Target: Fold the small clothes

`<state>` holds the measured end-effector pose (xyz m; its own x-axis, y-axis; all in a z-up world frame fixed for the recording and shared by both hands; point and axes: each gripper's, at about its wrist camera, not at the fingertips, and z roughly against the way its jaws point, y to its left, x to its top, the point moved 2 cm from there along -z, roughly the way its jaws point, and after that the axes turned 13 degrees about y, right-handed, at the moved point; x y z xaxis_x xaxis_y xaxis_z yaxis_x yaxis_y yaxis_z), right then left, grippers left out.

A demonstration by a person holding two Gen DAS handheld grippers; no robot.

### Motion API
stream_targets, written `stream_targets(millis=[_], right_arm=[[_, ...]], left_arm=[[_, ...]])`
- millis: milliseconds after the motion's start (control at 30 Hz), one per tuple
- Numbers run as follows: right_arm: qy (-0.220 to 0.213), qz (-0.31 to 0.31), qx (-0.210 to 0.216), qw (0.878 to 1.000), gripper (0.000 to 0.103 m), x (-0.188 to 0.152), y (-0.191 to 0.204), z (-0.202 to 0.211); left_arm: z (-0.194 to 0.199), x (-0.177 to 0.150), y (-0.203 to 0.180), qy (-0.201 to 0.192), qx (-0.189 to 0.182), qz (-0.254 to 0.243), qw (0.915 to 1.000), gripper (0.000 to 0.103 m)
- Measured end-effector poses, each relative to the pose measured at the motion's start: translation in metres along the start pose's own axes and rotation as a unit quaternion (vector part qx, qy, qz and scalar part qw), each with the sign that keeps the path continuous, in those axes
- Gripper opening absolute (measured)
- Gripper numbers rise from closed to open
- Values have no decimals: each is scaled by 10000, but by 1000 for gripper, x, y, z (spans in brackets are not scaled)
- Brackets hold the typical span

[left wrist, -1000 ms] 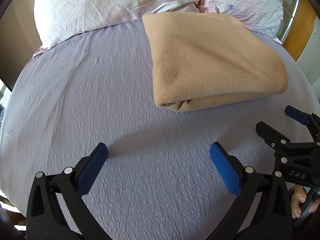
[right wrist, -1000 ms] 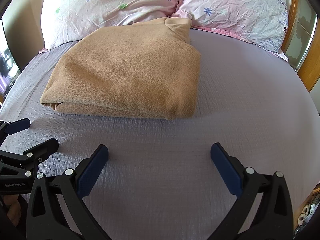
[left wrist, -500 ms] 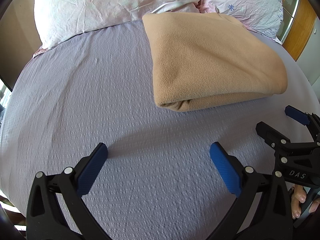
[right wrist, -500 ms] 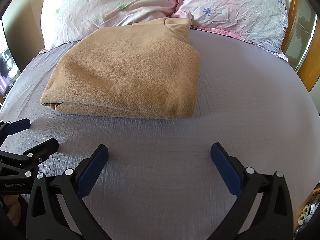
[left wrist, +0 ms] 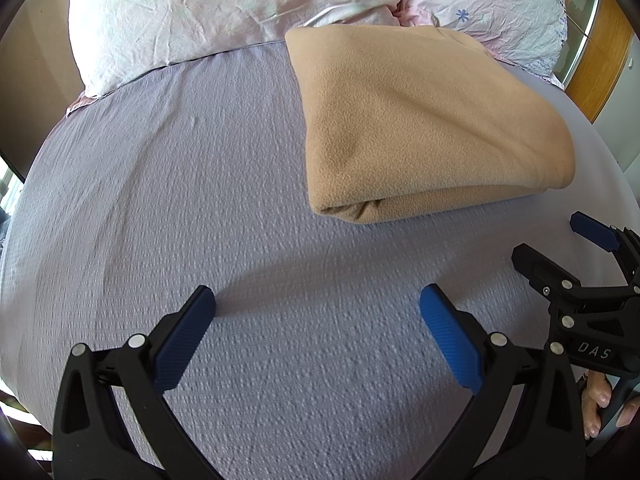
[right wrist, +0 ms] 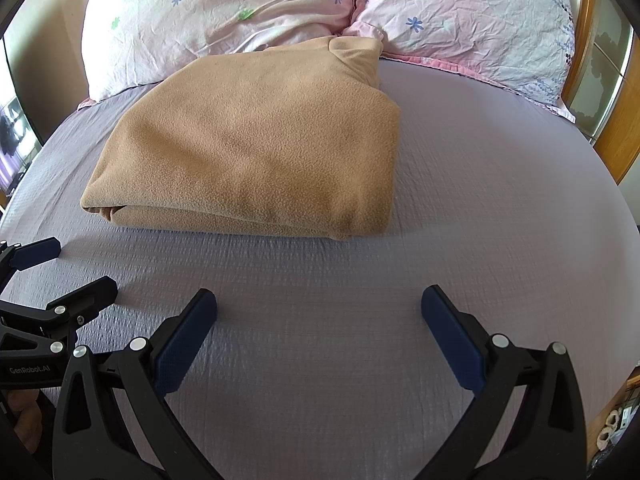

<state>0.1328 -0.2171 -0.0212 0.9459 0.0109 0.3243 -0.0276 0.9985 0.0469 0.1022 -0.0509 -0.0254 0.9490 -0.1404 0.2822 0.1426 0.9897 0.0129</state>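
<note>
Left wrist view: the left gripper [left wrist: 318, 312] sits at 6 o'clock with its jaws spread wide and nothing between them, only lilac sheet [left wrist: 168, 208]. Its blue pads [left wrist: 448, 334] hang over the bare bedding. A tan fleece [left wrist: 420, 120], folded into a thick rectangle, lies toward 1 o'clock, well apart from the fingers. The fold's open edges face the camera, layers showing at its near corner. At 12 o'clock two floral pillows [left wrist: 224, 12] line the head of the bed, and the fleece's far edge touches them. At 3 to 4 o'clock the right gripper [left wrist: 560, 248] comes in from the side, also spread and empty, with fingertips of the right hand [left wrist: 600, 400] showing below it. A wooden bed frame [left wrist: 604, 52] curves past at 2 o'clock.

Right wrist view: the right gripper [right wrist: 319, 312] is likewise at 6 o'clock, jaws wide, empty above the sheet [right wrist: 500, 200]. The fleece [right wrist: 256, 148] lies toward 11 o'clock, its far corner tucked against the pillows [right wrist: 460, 24] at 12. The left gripper [right wrist: 76, 270] shows at 8 to 9 o'clock, apart from the fleece's near corner. The frame [right wrist: 616, 148] stands at 2 to 3 o'clock.
</note>
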Motion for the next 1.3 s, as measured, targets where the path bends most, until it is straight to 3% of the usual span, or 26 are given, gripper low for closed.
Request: stream_targets(millis=[1300], right_arm=[[-35, -66, -17, 10000, 102, 0, -1, 2]], left_arm=[[-2, 2, 2, -24, 35, 78, 10000, 101]])
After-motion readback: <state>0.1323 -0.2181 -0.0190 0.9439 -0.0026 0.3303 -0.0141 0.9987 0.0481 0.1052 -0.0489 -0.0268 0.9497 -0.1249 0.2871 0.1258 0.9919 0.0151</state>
